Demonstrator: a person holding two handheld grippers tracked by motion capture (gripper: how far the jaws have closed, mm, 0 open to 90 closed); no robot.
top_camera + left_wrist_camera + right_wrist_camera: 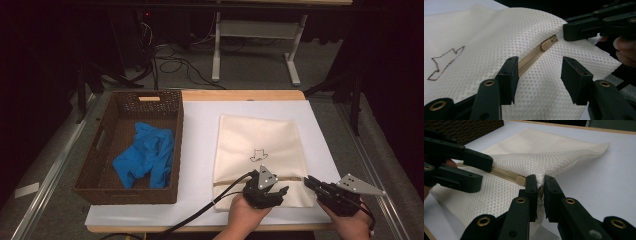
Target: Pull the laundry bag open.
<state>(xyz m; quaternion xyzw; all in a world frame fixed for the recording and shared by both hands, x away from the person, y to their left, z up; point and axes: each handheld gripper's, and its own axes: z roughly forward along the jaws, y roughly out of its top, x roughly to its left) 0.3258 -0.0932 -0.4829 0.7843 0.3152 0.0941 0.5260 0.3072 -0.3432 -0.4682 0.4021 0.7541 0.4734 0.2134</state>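
My right gripper point(538, 185) pinches the edge of the cream mesh zip bag point(260, 150), lying centre-right in the high view on the white sheet point(200, 130). My left gripper point(539, 75) is spread astride the tan zipper point(530, 58), touching nothing; beige pull tab point(545, 45) sits ahead.

No legible text; only an outline drawing point(258, 156) on the mesh bag point(240, 135).

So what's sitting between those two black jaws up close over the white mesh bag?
In the left gripper view, the left gripper straddles bare mesh bag; the tan zipper runs beside one jaw, its pull farther ahead.
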